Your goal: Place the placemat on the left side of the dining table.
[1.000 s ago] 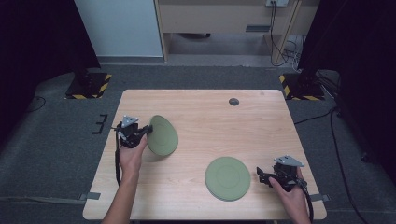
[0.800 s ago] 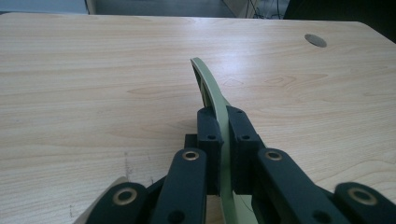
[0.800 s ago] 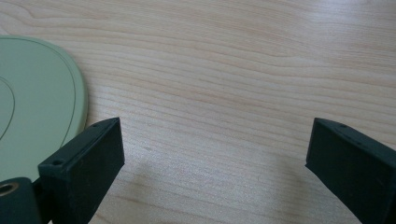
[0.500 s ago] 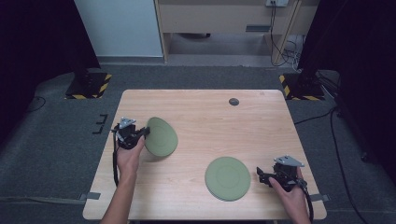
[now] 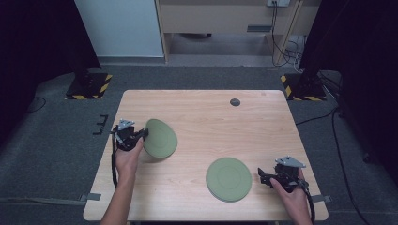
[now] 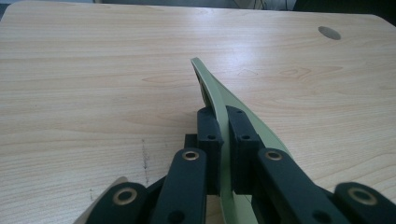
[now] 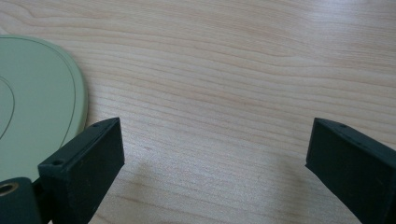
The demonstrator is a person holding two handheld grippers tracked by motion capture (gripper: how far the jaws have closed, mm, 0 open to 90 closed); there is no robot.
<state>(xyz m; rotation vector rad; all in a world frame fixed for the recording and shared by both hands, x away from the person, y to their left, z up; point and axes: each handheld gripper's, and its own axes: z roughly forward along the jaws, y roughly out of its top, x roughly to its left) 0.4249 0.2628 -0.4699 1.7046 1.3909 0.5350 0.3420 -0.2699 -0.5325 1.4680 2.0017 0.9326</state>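
The left tool still clamps the round green plastic plate, now tilted flatter; the right tool stays wide open.

Two round, flat, pale green plates. The held plate is sitting at about 9 o'clock on the tabletop, tilted, with its rim pinched on the left side; in the left gripper view the held plate is showing edge-on, its thin rim rising up and away and curving slightly, lifted clear of the wood on the near side. Faint concentric ring lines are showing on its face. The flat plate is lying at about 5 o'clock, face up, resting fully on the wood, well apart from the first; in the right gripper view the flat plate is showing a smooth rounded edge with an inner ring line.
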